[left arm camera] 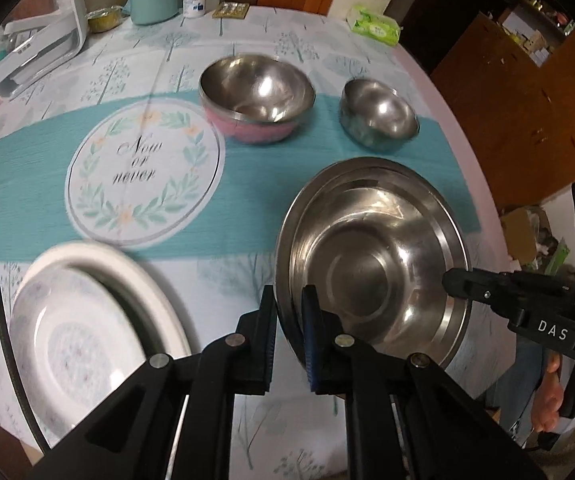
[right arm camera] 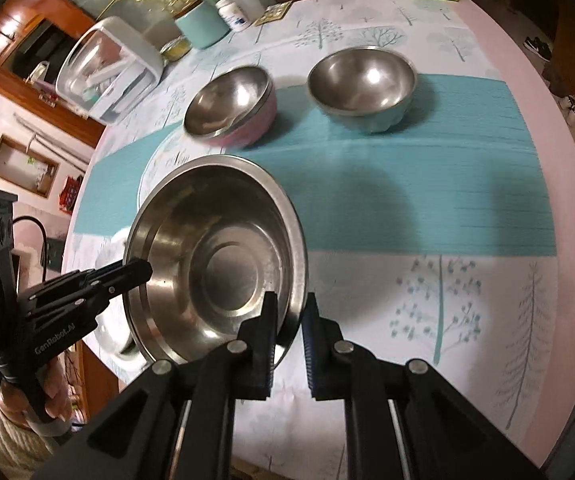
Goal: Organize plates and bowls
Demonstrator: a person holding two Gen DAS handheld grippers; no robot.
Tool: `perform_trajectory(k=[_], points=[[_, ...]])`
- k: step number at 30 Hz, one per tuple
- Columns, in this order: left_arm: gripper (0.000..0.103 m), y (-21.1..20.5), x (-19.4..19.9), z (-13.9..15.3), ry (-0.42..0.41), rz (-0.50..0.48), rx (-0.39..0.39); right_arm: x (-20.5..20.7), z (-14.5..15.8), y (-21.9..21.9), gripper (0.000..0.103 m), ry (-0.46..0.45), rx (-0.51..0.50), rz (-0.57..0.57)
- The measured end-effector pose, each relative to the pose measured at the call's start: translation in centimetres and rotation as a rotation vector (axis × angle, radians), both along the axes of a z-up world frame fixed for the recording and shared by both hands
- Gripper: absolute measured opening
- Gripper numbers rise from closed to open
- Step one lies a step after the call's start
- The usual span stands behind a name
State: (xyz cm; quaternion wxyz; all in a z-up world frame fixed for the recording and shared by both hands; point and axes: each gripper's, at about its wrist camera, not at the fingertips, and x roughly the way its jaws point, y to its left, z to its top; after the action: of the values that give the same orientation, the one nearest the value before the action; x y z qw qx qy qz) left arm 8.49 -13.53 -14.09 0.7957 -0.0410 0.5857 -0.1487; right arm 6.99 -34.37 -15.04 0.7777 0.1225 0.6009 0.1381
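I hold the steel plate [left arm camera: 371, 256] between both tongs: left gripper [left arm camera: 290, 312] and right gripper [right arm camera: 291, 316] each clamp opposite rims.

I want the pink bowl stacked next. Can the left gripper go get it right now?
Probably not yet. The left gripper is shut on the steel plate rim, and so is the right gripper. Nothing blocks the pink bowl otherwise.

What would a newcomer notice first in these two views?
The wide steel plate, pinched at opposite rims by the left gripper and the right gripper, seemingly lifted clear of the table. Beyond it on the teal band stand a pink bowl and a teal bowl, apart from each other. A white plate lies to the steel plate's left in the left view.
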Motion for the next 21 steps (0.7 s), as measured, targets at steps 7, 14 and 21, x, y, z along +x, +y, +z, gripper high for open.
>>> perform_trajectory(k=[7, 14, 21], points=[[0.010, 0.7, -3.2, -2.8, 0.069, -0.004, 0.030, -3.0, -2.6, 1.9, 0.012, 0.066, -0.028, 0.042], [0.010, 0.9, -4.7, -4.9, 0.109, -0.012, 0.041, -4.5, -4.4, 2.9, 0.012, 0.101, -0.068, 0.054], [0.010, 0.5, -4.7, -5.3, 0.115, -0.020, 0.046, -4.9, -4.9, 2.6, 0.013, 0.119, -0.074, 0.047]])
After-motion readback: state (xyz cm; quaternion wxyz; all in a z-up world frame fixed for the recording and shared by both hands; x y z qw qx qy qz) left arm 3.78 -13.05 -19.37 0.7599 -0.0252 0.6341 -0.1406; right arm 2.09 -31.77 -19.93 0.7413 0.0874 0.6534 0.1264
